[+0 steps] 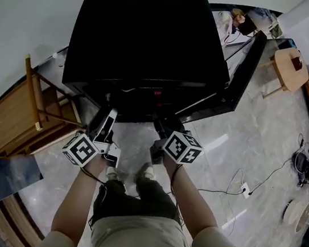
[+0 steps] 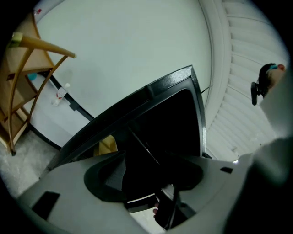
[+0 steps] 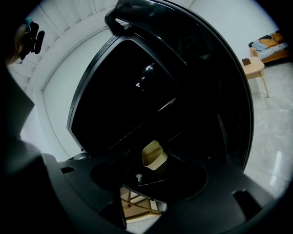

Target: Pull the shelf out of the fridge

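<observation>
We look down on the black fridge [image 1: 148,33], whose door [image 1: 243,76] hangs open at its right side, and we stand right in front of the opening on the pale stone floor [image 1: 253,158]. Our left gripper [image 1: 108,118] and right gripper [image 1: 163,126] are held side by side, both aimed into the dark cavity. In the left gripper view its grey fingers [image 2: 68,194] stand wide apart, with only the dark inside of the fridge between them and nothing pressed by either. In the right gripper view the fingers [image 3: 215,192] are likewise spread wide and grip nothing. The shelf [image 3: 154,178] is inside the fridge: it shows as a thin flat pane with a pale front edge, low in the cavity and framed between the right fingers, apart from them as far as we can tell. A tan container [image 3: 154,156] sits just above that pane in the picture. A wooden chair [image 1: 29,113] stands beside the fridge at the left, and a small wooden table [image 1: 289,68] stands well apart at the upper right.
</observation>
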`<action>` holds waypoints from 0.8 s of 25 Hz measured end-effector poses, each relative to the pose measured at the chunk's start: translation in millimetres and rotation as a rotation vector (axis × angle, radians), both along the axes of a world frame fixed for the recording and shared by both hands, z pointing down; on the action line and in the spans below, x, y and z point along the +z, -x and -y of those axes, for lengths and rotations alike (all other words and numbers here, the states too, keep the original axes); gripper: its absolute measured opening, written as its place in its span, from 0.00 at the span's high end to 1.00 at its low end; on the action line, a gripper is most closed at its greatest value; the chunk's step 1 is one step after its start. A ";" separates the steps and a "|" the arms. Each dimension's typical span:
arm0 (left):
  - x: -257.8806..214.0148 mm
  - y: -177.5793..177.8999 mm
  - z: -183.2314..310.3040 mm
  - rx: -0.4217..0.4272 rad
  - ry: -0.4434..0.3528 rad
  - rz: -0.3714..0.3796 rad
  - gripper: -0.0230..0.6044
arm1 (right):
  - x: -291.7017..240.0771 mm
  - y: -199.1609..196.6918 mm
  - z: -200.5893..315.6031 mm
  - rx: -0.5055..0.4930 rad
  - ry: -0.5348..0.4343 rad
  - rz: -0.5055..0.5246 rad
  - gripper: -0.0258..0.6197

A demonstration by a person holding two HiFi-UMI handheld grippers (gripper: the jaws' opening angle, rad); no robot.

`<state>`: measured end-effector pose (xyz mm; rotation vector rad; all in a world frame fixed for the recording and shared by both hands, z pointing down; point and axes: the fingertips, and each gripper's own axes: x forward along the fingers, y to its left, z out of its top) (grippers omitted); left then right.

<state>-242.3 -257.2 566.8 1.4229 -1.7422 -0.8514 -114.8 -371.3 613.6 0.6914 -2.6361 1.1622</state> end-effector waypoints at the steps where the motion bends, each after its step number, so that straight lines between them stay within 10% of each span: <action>1: 9.6 0.4 1.0 -0.004 0.002 -0.018 0.58 | 7.5 -0.1 0.6 0.008 0.015 0.002 0.63; 20: 169.1 16.9 22.6 -0.054 0.027 -0.264 0.56 | 135.8 10.5 38.1 0.183 0.177 0.029 0.63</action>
